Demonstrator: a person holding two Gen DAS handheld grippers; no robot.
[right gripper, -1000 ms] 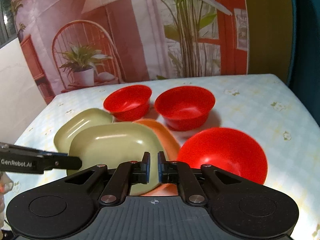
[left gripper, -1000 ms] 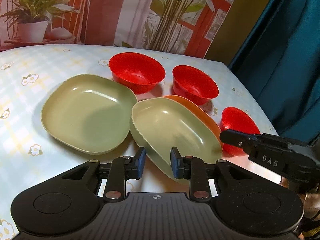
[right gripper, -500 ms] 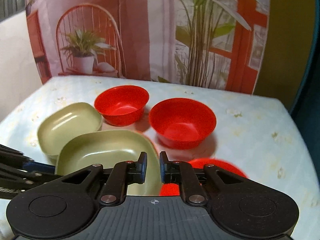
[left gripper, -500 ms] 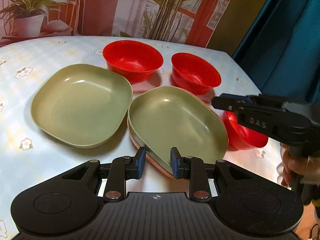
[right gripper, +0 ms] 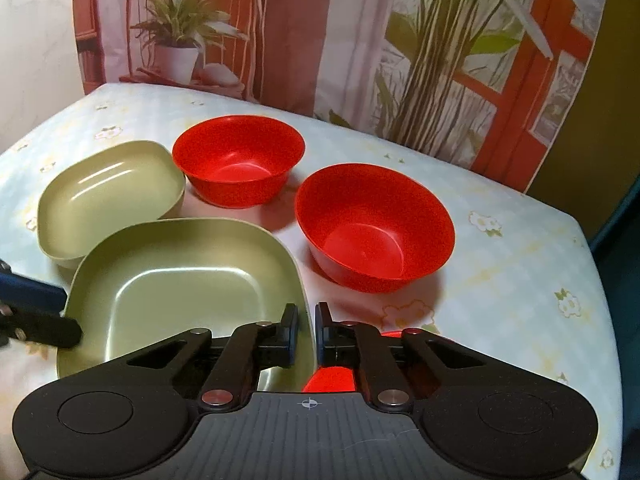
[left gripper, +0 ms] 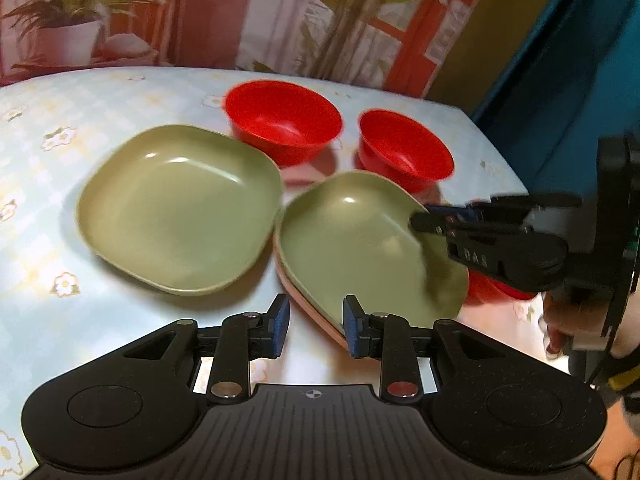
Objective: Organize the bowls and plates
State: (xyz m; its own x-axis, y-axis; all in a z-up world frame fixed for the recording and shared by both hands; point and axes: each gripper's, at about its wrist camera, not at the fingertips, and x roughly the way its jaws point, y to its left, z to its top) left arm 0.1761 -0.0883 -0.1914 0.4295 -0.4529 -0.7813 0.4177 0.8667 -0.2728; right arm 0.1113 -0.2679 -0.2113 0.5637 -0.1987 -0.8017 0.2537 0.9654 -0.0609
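1. Your left gripper point(left gripper: 313, 325) has its jaws spread wide and holds nothing; it hovers at the near edge of the stacked green plate point(left gripper: 360, 240).
2. Your right gripper point(right gripper: 307, 330) has its jaws nearly together with a narrow gap, straddling that plate's right rim point(right gripper: 306, 320); contact can't be confirmed.
3. That green plate sits nested on an orange plate point(left gripper: 304, 304).
4. Second green plate point(left gripper: 180, 208) lies just left of the stack, rims close.
5. Two red bowls point(right gripper: 238, 170) point(right gripper: 374, 226) stand behind the plates on the floral tablecloth point(right gripper: 520, 280).
6. A third red bowl point(right gripper: 332, 380) sits under your right gripper, mostly hidden.
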